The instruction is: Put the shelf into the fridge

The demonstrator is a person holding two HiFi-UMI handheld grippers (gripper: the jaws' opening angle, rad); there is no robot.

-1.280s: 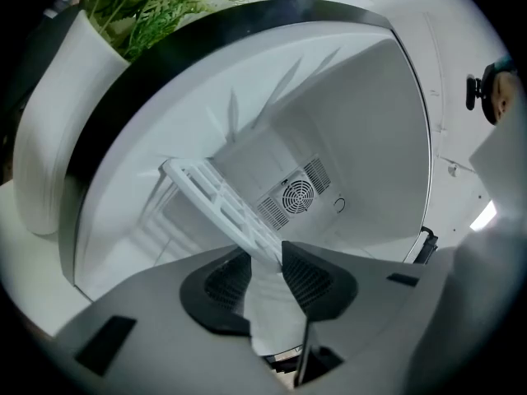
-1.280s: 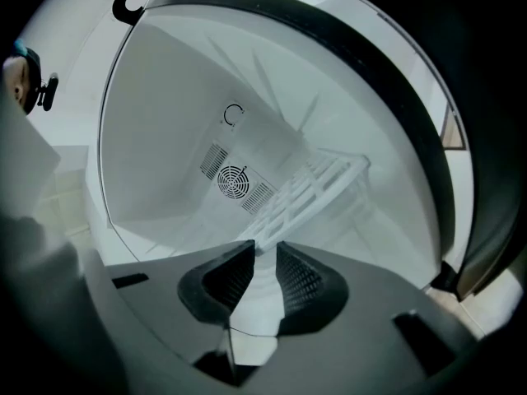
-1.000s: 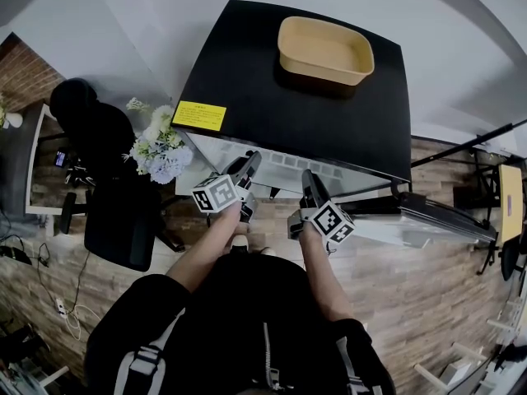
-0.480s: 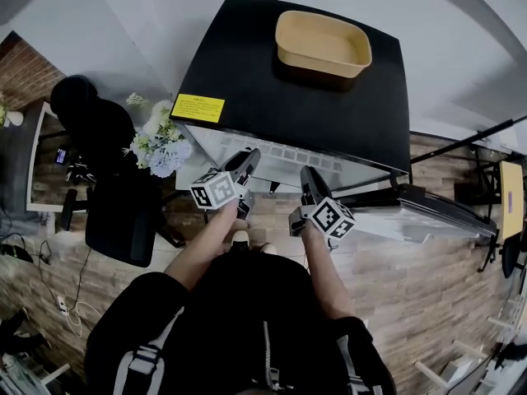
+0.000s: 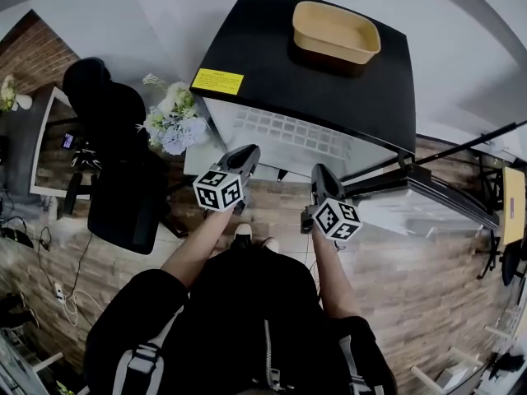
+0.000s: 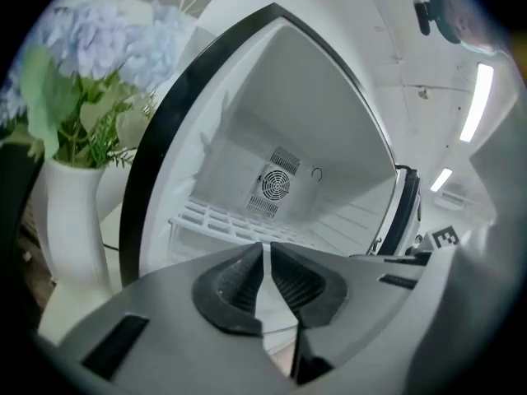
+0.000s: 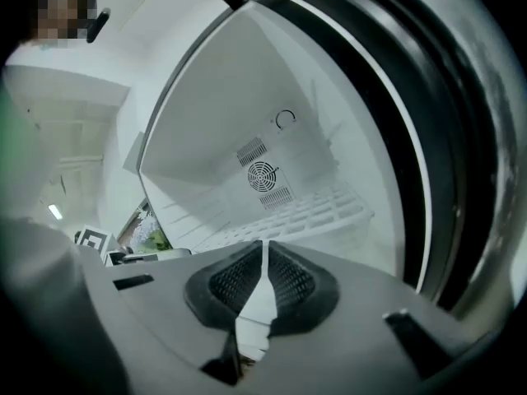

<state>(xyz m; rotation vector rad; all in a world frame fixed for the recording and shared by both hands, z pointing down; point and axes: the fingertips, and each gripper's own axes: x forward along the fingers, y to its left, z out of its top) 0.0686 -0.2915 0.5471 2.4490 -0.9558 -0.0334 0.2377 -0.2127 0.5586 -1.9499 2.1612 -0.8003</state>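
Plank floor [image 5: 272, 212] runs up to an open fridge [image 5: 329, 81]. Its white shelf [image 7: 305, 212] lies inside, below the rear fan. On the fridge's top, far side, stands a tan tub [image 5: 333, 50], empty. Flowers [image 5: 173, 122] fill a vase [image 6: 70, 212] at left. The left gripper [image 6: 265, 249] and right gripper [image 7: 263, 249] are near the opening, both clenched on nothing. The right's jaws have just been closing.

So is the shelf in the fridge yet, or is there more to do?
Looks done: the white shelf sits inside the fridge. In hand: nothing; the left hand-held gripper is shut and empty, and the right hand-held gripper has just been closing with nothing between its jaws. Left: the fridge door stands open, so probably only shutting it.
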